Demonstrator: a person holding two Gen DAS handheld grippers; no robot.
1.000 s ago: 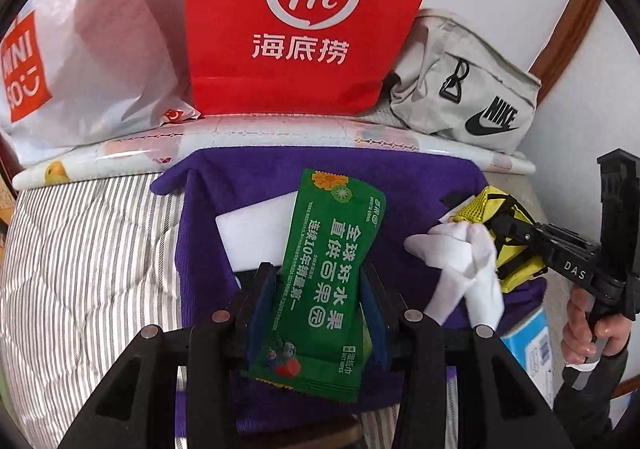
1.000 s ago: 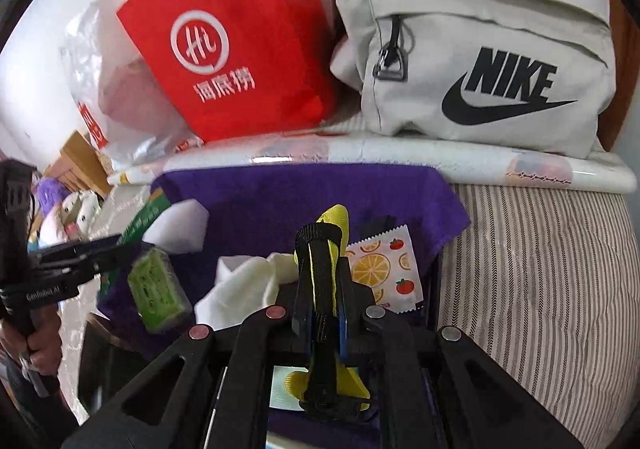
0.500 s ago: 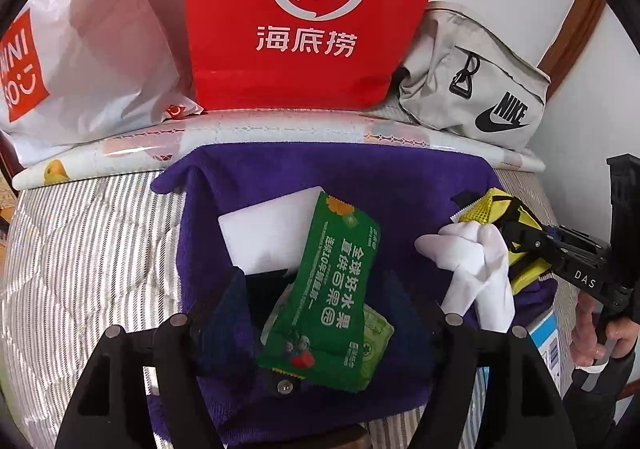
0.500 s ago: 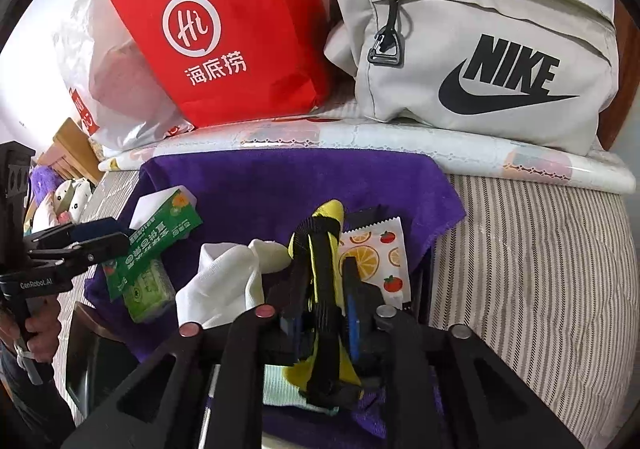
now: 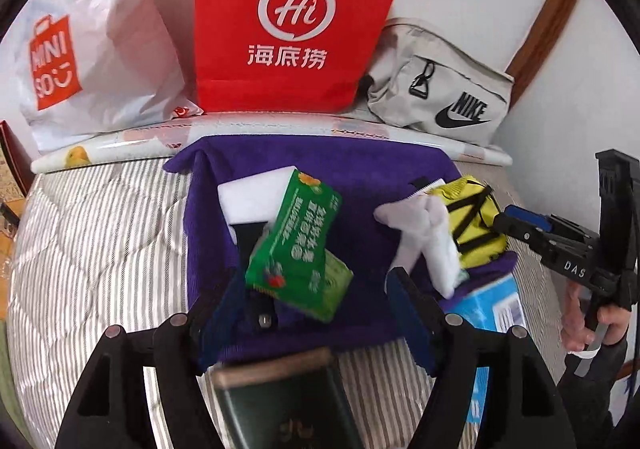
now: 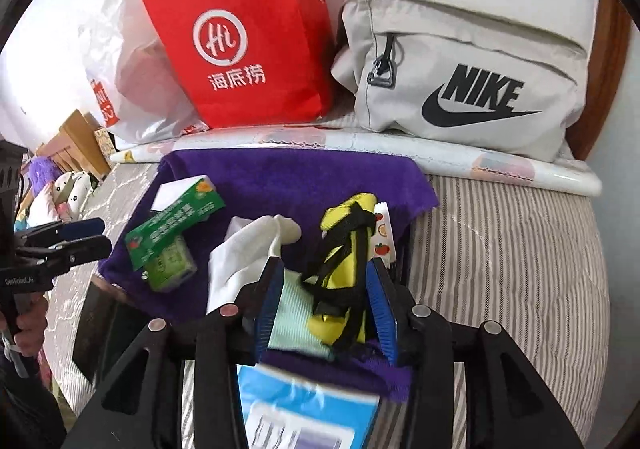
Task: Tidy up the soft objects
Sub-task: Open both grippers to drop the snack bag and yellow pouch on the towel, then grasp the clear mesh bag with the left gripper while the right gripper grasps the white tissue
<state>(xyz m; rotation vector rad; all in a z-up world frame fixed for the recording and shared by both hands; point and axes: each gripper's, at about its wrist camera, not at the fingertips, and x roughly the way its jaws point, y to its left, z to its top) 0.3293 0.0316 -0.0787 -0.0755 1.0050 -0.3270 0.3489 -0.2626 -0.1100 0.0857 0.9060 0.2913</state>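
Left gripper [image 5: 320, 285] released, spread wide; green printed wipes packet [image 5: 294, 237] lies on purple towel [image 5: 320, 165], leaning on pale green pack. Right gripper [image 6: 326, 305] released astride yellow black-strapped pouch [image 6: 348, 249], towel's 4 o'clock, beside white cloth [image 6: 244, 253]: apparently grouping softs together.

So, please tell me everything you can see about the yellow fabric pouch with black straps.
The yellow fabric pouch with black straps is small and soft, of mesh-like cloth, crossed by black webbing with a buckle near its lower end. It lies lengthwise on the purple towel, leaning against the white cloth on its left and partly covering a fruit-print sachet. The right gripper is open around it, blue pads on both sides, not pressing it.
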